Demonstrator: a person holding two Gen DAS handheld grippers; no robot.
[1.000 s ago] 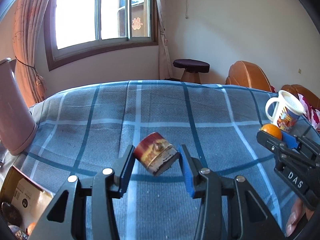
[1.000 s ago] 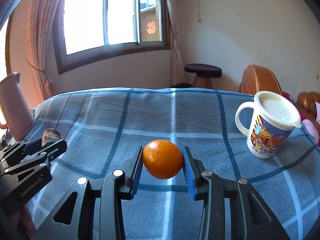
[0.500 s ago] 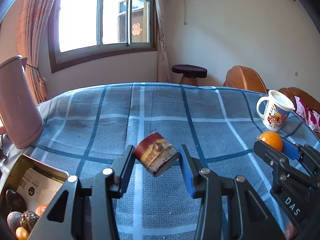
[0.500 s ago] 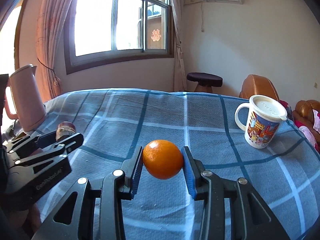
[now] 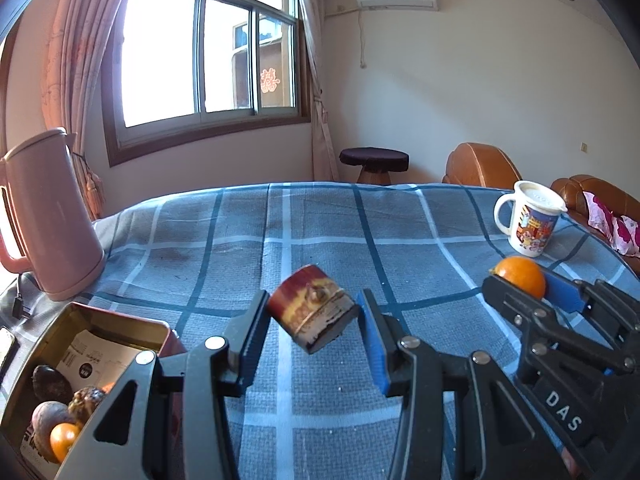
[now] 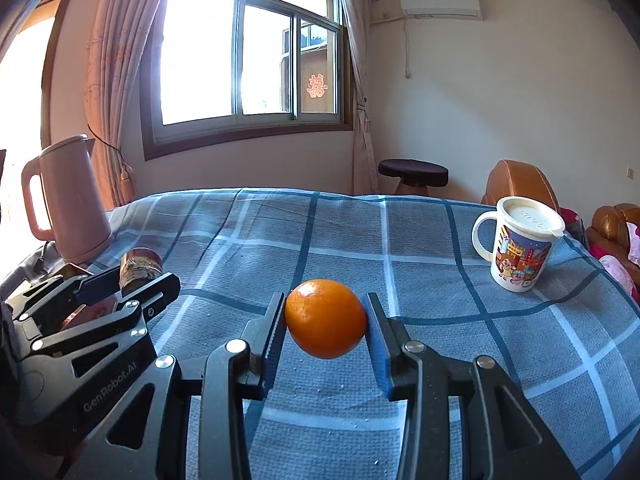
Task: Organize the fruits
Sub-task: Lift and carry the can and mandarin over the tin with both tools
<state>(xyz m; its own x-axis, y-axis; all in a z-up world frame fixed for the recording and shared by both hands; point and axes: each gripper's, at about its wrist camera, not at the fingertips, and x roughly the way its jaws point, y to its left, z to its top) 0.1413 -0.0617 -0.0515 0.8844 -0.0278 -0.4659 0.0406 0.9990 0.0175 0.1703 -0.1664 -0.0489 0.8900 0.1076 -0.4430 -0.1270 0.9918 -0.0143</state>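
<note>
Jaws of the right gripper (image 6: 325, 326) are clamped on the orange (image 6: 326, 319), held clear above the checked tabletop (image 6: 400, 240). Jaws of the left gripper (image 5: 312, 320) pinch a tilted brown tin (image 5: 312, 316). We judge the carrying step under way; next, both loads must travel left to the open box (image 5: 92, 332) of fruit.

Bright daylight enters a wood-framed window (image 6: 248, 68) with pink curtains (image 6: 108, 72), far left. Wall air conditioner (image 6: 440, 5) upper right. Dark stool (image 6: 412, 172) and brown leather chairs (image 6: 520, 182) stand far right.
</note>
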